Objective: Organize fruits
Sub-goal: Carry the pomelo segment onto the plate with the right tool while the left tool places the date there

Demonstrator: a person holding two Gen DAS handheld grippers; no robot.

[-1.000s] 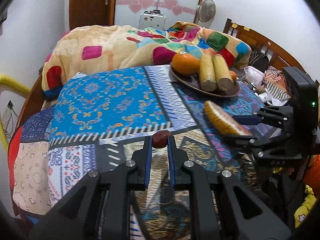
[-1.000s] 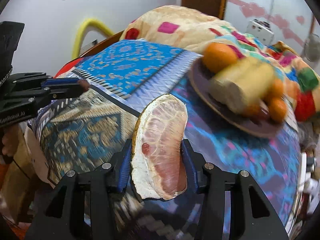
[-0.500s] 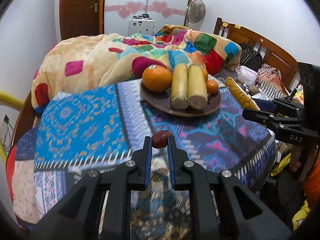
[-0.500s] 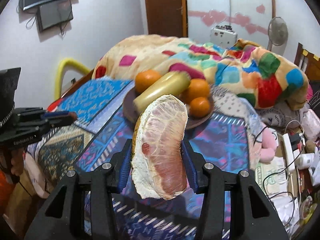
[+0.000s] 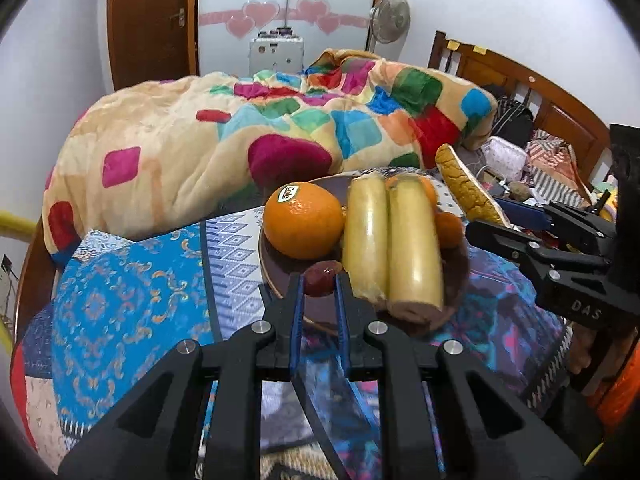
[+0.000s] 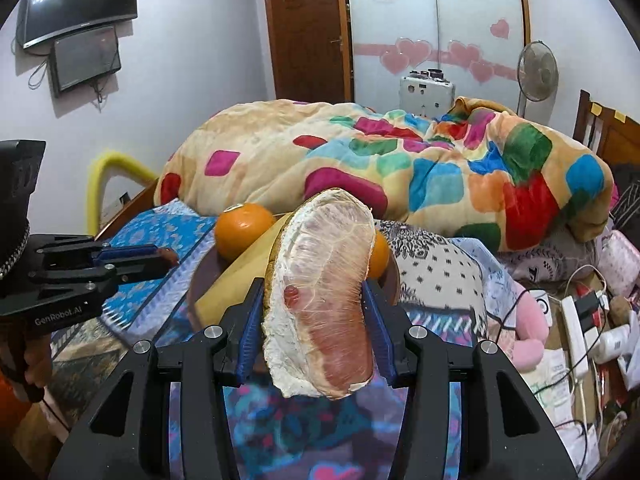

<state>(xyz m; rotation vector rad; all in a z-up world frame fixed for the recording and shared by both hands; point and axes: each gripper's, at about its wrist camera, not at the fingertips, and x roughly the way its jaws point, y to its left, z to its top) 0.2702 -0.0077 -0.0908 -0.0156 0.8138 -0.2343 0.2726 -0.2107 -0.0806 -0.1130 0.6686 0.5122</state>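
A dark brown plate (image 5: 276,272) on the patterned table holds a large orange (image 5: 303,220), two pale yellow wrapped cylinders (image 5: 394,240) and small oranges (image 5: 449,229). My left gripper (image 5: 319,285) is shut on a small dark red fruit (image 5: 319,278), held at the plate's near rim. My right gripper (image 6: 313,308) is shut on a wrapped pomelo wedge (image 6: 324,300), held above the table just before the plate (image 6: 196,280). In the left wrist view the wedge (image 5: 464,188) shows at the plate's right side. The left gripper (image 6: 168,258) shows in the right wrist view, left of the plate.
A colourful blanket (image 5: 280,136) is piled right behind the table. A wooden bed frame (image 5: 520,80) stands at the right. Cables, a power strip (image 6: 576,324) and a pink plush (image 6: 528,332) lie beyond the table's right edge. A yellow rail (image 6: 104,176) is at the left.
Both grippers have moved forward to the plate with their fruit. The red fruit is now at the plate's near rim; the wedge is closer to the plate's right side.
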